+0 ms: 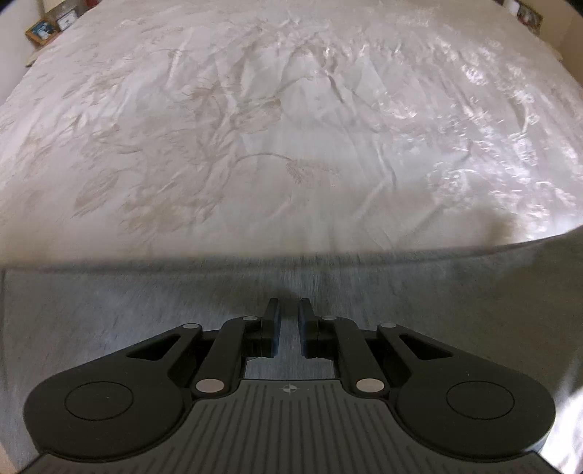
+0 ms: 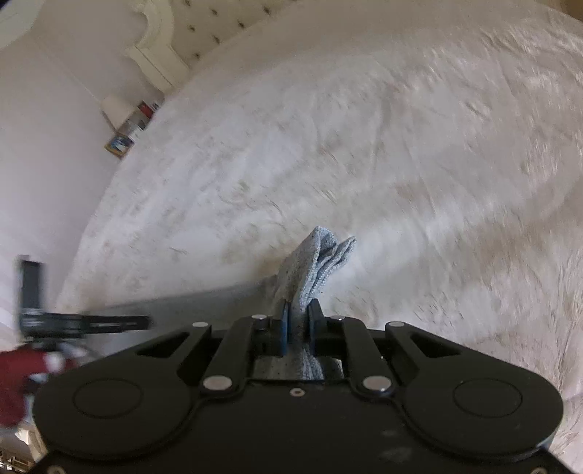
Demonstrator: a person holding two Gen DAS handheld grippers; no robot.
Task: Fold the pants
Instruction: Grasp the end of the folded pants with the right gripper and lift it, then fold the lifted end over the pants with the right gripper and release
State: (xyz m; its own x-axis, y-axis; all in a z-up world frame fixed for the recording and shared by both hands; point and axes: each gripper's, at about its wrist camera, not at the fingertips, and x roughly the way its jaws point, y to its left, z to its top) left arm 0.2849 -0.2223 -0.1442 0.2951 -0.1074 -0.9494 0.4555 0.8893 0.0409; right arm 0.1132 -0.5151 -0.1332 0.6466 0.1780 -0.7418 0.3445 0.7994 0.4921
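a: where are the pants [image 1: 109,313] seen?

b: in the left wrist view the grey fabric is spread flat over the near part of the bed [image 1: 277,138], under the left hand-held gripper [image 1: 289,310]. its far edge is laid straight across the pale, flower-patterned bedspread

a: and how is that left hand-held gripper set?

b: its jaws are drawn narrow, with only a slim gap kept between the fingers [image 1: 271,321]. grey cloth is seen through the gap, but whether any fold is pinched there cannot be told. the tips are placed over the fabric, near its far edge

a: what is shown for the right hand-held gripper [image 2: 299,310]?

b: a bunched fold of the pants [image 2: 313,269] is clamped between its blue-padded fingers [image 2: 284,324]. the fold is stood up past the tips, leaning to the right, with layered edges shown at its top. more cloth is trailed back between the jaws toward the camera. this view is blurred

a: anything else around?

b: a grey strip of the garment is stretched to the left along the near edge of the bed [image 2: 364,153]. a dark piece of gear [image 2: 32,313] is seen at the far left of the right wrist view, with something red [image 2: 22,368] below it. a tufted headboard [image 2: 218,25] and small items on a bedside surface [image 2: 127,124] are visible far off
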